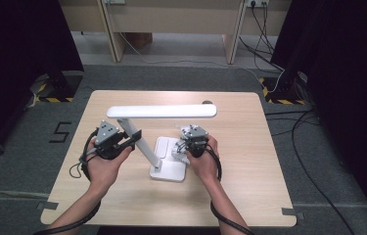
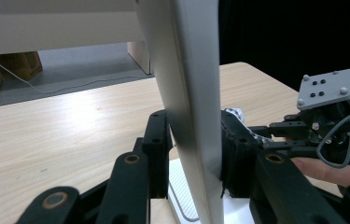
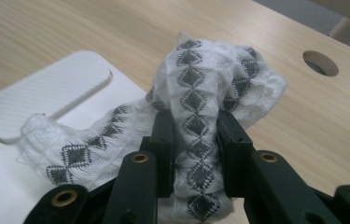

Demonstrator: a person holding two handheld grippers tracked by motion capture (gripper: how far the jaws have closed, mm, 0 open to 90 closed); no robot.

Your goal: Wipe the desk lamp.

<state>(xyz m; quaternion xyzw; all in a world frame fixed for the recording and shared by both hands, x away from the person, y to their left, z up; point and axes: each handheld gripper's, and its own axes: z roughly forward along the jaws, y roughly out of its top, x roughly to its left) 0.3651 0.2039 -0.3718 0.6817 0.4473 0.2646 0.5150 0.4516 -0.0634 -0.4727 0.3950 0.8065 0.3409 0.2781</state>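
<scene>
two black grippers clamp: left gripper (image 2: 193, 154) on the smooth white lamp arm (image 2: 186, 93), right gripper (image 3: 193, 149) on a knitted diamond-patterned cloth (image 3: 196, 93) at the ribbed lamp base's (image 1: 169, 169) three o'clock.

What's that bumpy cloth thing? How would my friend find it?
Find the white lamp in the middle of the table. Look at its flat base, where the right gripper pinches a crumpled cloth. It is the one soft thing there, white with dark diamond shapes.

Lamp arm (image 1: 142, 142) stands between both hands; table edges (image 1: 249, 196) open.
</scene>
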